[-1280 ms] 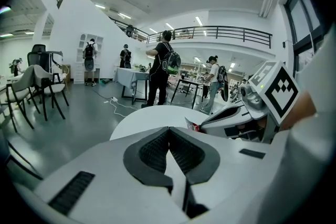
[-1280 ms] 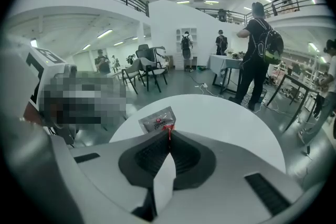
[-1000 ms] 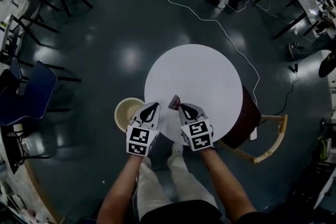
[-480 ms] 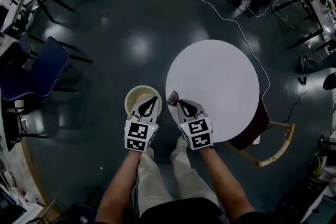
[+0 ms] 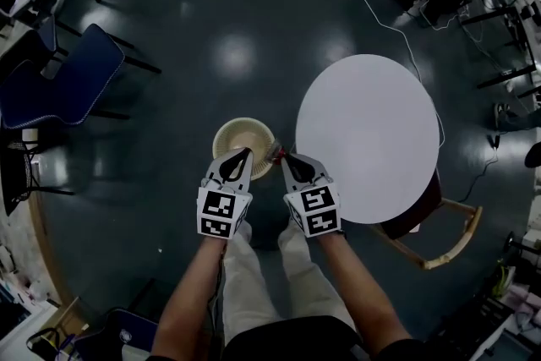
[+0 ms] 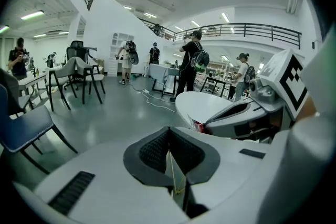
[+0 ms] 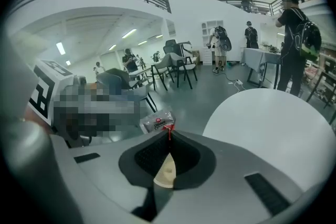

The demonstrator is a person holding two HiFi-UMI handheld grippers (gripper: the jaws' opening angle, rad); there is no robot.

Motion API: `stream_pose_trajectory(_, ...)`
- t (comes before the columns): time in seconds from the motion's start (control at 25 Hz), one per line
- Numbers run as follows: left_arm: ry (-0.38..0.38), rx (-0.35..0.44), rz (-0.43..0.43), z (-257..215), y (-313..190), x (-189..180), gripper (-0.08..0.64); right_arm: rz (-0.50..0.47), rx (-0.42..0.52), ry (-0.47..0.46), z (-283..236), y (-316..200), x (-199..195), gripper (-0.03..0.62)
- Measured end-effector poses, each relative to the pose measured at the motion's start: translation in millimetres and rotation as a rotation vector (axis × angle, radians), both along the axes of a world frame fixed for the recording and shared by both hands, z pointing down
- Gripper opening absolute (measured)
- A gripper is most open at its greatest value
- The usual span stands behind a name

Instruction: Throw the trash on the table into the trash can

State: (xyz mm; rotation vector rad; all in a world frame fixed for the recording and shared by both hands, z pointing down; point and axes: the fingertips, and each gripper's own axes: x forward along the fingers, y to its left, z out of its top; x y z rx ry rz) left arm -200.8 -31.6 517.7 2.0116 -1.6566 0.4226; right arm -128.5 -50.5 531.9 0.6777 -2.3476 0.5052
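Observation:
A small clear wrapper with red print (image 7: 157,122) sticks out from the tips of my right gripper (image 5: 285,155), which is shut on it; the wrapper (image 5: 276,153) hangs at the right rim of the round cream trash can (image 5: 243,146) on the floor. My left gripper (image 5: 246,151) is shut with nothing in it and hovers over the can's near side. In the left gripper view the wrapper (image 6: 197,126) shows at the tip of the right gripper (image 6: 202,124). The white round table (image 5: 368,135) stands to the right, bare on top.
A wooden chair with a dark red seat (image 5: 423,220) is tucked under the table's near right side. A blue chair (image 5: 59,89) stands at the left. A white cable (image 5: 372,8) runs over the dark floor beyond the table. People stand far off in the room (image 6: 190,68).
Both grippers have swung left off the table edge to the trash can, the right one carrying the wrapper. The table has shifted right in the head view.

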Motion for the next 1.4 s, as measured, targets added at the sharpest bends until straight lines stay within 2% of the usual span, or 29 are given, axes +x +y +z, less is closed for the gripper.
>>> stream_pose_trajectory(0.48,0.013,-0.061,-0.033,80,41,-50,0.015,-0.069,-0.058,0.023,75,39,-62,0.023)
stream_pose_trajectory(0.8,0.094,-0.137,-0.085,154,59,-67,0.015,-0.055,-0.117,0.07,153,50,-73,0.023)
stream_pose_trajectory(1.16,0.086,-0.193,-0.011,235,65,-62,0.015,-0.062,-0.143,0.124,239,54,-83,0.025)
stream_pose_trajectory(1.4,0.084,-0.249,0.0,284,76,-67,0.015,-0.061,-0.183,0.17,296,66,-85,0.025)
